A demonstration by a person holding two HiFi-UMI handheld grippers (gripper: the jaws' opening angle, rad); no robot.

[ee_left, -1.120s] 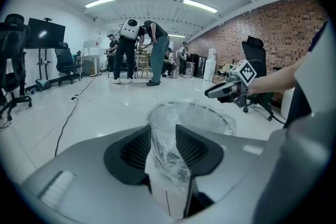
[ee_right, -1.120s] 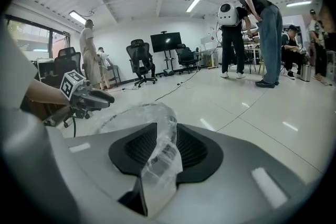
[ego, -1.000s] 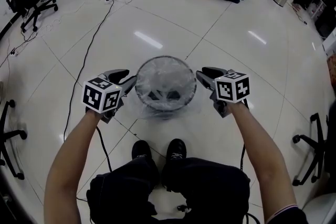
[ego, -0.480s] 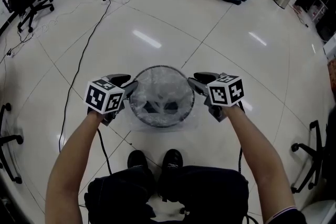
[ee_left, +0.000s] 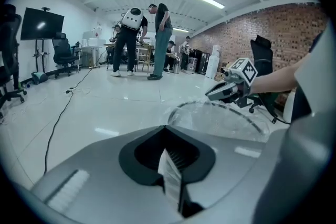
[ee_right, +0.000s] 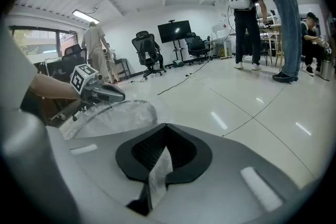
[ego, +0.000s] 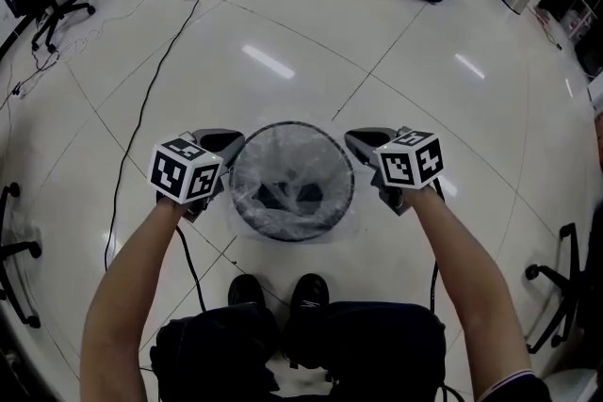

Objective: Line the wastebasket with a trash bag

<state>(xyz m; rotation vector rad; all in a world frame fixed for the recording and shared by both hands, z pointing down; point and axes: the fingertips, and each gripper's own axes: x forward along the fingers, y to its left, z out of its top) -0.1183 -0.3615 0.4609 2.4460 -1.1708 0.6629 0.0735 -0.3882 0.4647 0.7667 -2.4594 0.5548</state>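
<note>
One wastebasket (ego: 291, 123) stands on the tiled floor (ego: 283, 33), just ahead of the person's two shoes (ego: 249, 291). One clear trash bag (ego: 300, 223) lines it, with its film folded out over the rim and down the wall. Two tongs flank the basket, one at each side of the rim. The left tongs (ego: 226, 144) and the right tongs (ego: 362, 144) are both pressed together, each pinching a strip of the bag's edge. One black cable (ego: 141, 122) runs across the floor to the left. A second ago both tongs stood spread beside the rim; they have since clamped onto the film.
</note>
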